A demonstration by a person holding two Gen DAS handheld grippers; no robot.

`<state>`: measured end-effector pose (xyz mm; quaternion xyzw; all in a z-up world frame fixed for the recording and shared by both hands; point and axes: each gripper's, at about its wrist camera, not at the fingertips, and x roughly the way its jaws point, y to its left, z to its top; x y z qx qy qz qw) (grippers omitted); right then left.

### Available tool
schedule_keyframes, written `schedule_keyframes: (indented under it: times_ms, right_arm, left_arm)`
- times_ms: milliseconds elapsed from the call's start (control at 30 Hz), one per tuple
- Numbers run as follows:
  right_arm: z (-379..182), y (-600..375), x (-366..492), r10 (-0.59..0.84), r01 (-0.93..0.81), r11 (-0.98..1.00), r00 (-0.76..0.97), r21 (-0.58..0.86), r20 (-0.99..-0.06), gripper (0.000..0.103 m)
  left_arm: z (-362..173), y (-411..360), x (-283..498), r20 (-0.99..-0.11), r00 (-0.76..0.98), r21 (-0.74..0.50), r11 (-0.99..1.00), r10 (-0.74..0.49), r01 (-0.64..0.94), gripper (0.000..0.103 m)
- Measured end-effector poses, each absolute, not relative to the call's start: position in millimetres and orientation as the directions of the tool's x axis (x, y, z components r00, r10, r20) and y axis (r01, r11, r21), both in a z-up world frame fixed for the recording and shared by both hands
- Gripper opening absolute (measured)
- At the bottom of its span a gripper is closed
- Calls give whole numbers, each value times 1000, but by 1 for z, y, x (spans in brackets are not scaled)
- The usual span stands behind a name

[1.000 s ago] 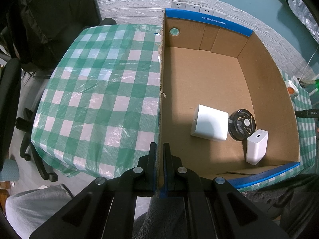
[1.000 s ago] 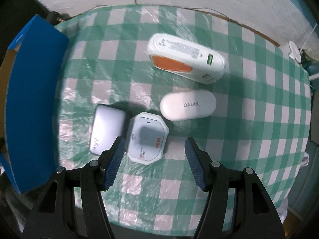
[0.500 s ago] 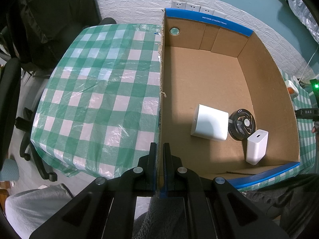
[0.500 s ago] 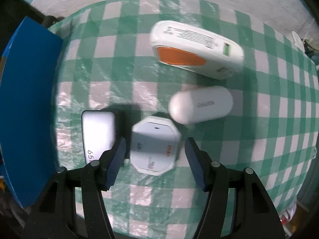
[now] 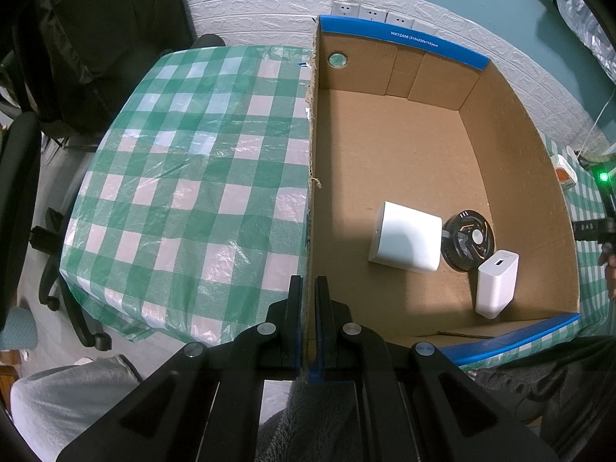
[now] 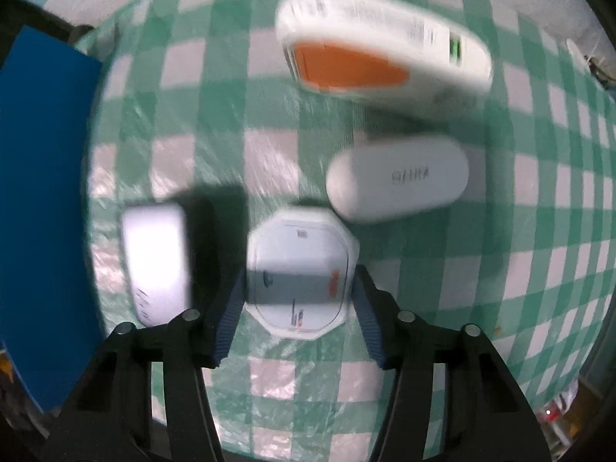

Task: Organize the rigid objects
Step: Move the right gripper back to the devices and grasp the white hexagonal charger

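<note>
The left gripper is clamped on the near end of the cardboard box's left wall, one finger on each side of it. The box sits on a surface under a green-checked cloth; on its floor lie a white square block, a black round part just beside it, and a white charger standing upright near the right corner. On the other side, the right gripper is spread apart, its blue-padded fingers flanking an octagonal white device flat on the cloth; contact is blurred. Nearby lie a silver-grey slab, a white oval case and a white-and-orange unit.
</note>
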<state>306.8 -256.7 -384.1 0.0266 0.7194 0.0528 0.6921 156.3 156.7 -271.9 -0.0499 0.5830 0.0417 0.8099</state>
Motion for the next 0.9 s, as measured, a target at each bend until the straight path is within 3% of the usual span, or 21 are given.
schedule_keyframes:
  times_ms: [367, 700, 900]
  right_arm:
    - [-383, -265, 261, 73, -252, 963, -94, 95, -993, 54]
    - [-383, -276, 252, 79, -260, 962, -25, 83, -997, 58]
    - [-376, -269, 278, 82, -229, 970, -20, 84, -996, 55]
  left_arm:
    - [-272, 157, 156, -948, 317, -31, 991, 12, -128, 4]
    - [-272, 156, 158, -950, 312, -24, 992, 17, -126, 4]
    - [-272, 156, 158, -950, 311, -24, 992, 16, -126, 4]
